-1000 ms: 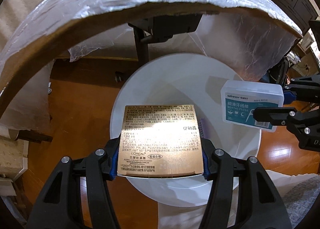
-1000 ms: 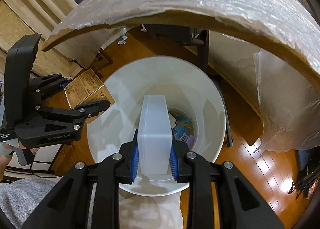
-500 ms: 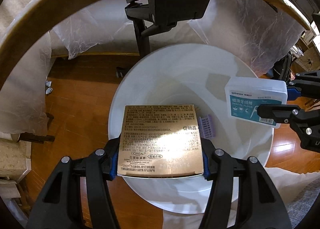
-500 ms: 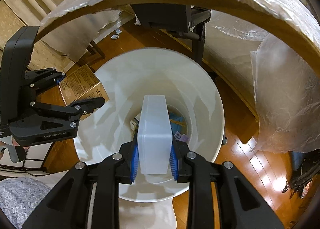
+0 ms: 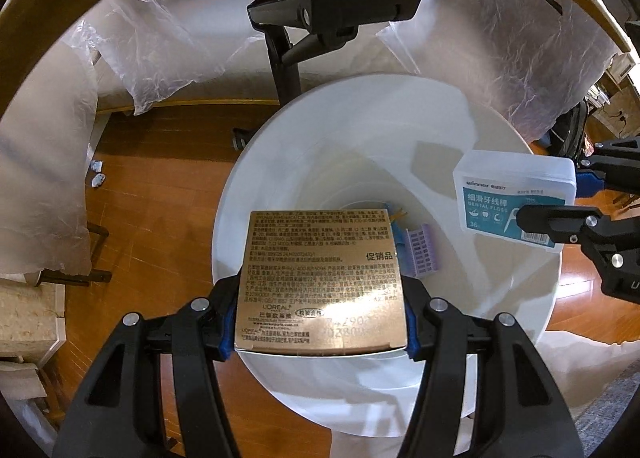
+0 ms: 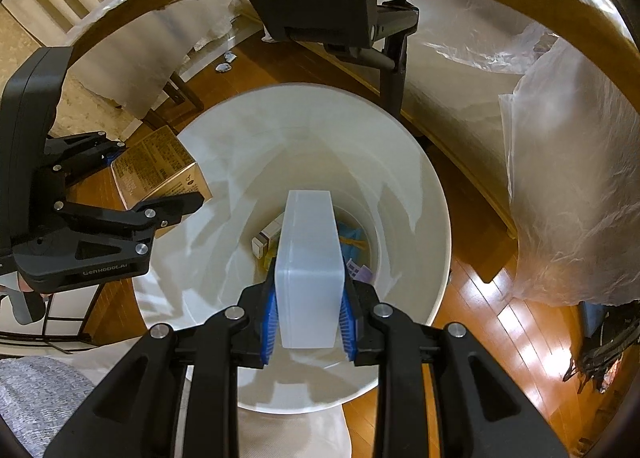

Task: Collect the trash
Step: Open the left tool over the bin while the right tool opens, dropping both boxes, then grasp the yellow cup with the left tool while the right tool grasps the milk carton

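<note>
Both tools have sunk closer over the white bin (image 5: 532,342), the left tool (image 5: 320,322) clamping the gold box (image 5: 320,278), the right tool (image 6: 308,314) pinching the floss case (image 6: 310,258), so release looks near.

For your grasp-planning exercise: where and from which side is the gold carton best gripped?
Grip the gold carton across its two narrow side walls, coming from above its end. The left gripper does so: flat parallel sides suit the pads, and the broad printed face stays clear.

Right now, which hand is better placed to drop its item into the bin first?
Right. Its dental floss box hangs over the middle of the white bin; the left's gold box sits over the near rim.
</note>
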A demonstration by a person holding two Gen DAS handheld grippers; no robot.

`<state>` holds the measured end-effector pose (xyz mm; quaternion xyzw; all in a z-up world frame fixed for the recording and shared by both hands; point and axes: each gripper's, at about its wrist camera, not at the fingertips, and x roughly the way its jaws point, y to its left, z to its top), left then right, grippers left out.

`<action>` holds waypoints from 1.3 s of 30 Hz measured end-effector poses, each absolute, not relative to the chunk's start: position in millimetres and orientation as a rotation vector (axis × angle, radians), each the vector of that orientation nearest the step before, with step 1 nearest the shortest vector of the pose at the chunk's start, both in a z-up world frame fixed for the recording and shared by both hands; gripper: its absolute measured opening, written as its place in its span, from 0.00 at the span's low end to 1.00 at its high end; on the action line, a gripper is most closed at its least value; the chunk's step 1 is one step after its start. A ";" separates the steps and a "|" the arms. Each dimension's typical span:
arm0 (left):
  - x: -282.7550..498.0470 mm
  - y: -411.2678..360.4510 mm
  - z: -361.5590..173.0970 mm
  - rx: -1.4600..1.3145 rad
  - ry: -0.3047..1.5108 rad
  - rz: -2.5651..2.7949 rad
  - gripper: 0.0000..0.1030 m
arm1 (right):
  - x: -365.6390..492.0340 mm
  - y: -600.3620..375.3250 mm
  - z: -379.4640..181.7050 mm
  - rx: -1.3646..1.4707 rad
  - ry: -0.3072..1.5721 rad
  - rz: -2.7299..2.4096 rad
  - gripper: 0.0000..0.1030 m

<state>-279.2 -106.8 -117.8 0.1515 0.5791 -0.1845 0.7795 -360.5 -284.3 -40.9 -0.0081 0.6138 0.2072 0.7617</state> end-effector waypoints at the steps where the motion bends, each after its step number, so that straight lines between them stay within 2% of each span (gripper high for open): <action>1: -278.9 -106.7 -118.8 0.325 1.251 -0.401 0.57 | -360.6 -284.2 -41.9 -0.020 1.338 0.449 0.25; 4: -278.5 -105.2 -115.7 0.292 1.227 -0.425 0.61 | -363.6 -283.1 -40.6 -0.044 1.322 0.439 0.29; 5: -278.0 -104.1 -115.7 0.290 1.229 -0.422 0.70 | -365.4 -284.7 -37.8 -0.044 1.313 0.430 0.42; 7: -278.9 -101.7 -113.6 0.285 1.225 -0.423 0.74 | -368.4 -289.5 -30.0 -0.022 1.292 0.425 0.59; 11: -284.6 -93.9 -99.1 0.278 1.212 -0.403 0.74 | -375.6 -304.1 -1.8 -0.004 1.253 0.408 0.60; 15: -296.9 -78.3 -43.2 0.212 1.109 -0.422 0.74 | -387.0 -319.3 56.7 0.002 1.120 0.420 0.62; 17: -301.5 -72.4 -4.4 0.189 1.012 -0.435 0.74 | -393.4 -328.1 102.5 -0.003 0.973 0.418 0.76; 18: -302.3 -69.7 12.3 0.177 0.969 -0.440 0.79 | -394.6 -331.1 119.7 -0.004 0.906 0.410 0.80; 19: -302.5 -64.9 42.1 0.155 0.876 -0.433 0.86 | -395.0 -334.4 138.8 -0.007 0.819 0.390 0.92; 20: -302.4 -61.9 57.9 0.143 0.812 -0.421 0.98 | -394.9 -338.0 157.7 -0.006 0.708 0.353 0.96; 22: -300.0 -55.1 92.8 0.113 0.626 -0.363 0.99 | -387.6 -344.8 179.2 0.015 0.534 0.275 0.96; 24: -284.0 -53.1 108.8 0.100 0.520 -0.283 0.99 | -368.5 -350.0 184.3 0.050 0.491 0.222 0.96; 31: -186.3 -60.0 80.4 0.031 0.752 -0.260 0.99 | -255.5 -365.4 146.5 0.279 0.751 0.193 0.96; 39: -118.4 -80.2 46.7 0.130 0.823 -0.209 0.99 | -169.1 -341.4 106.6 0.268 0.900 0.095 0.96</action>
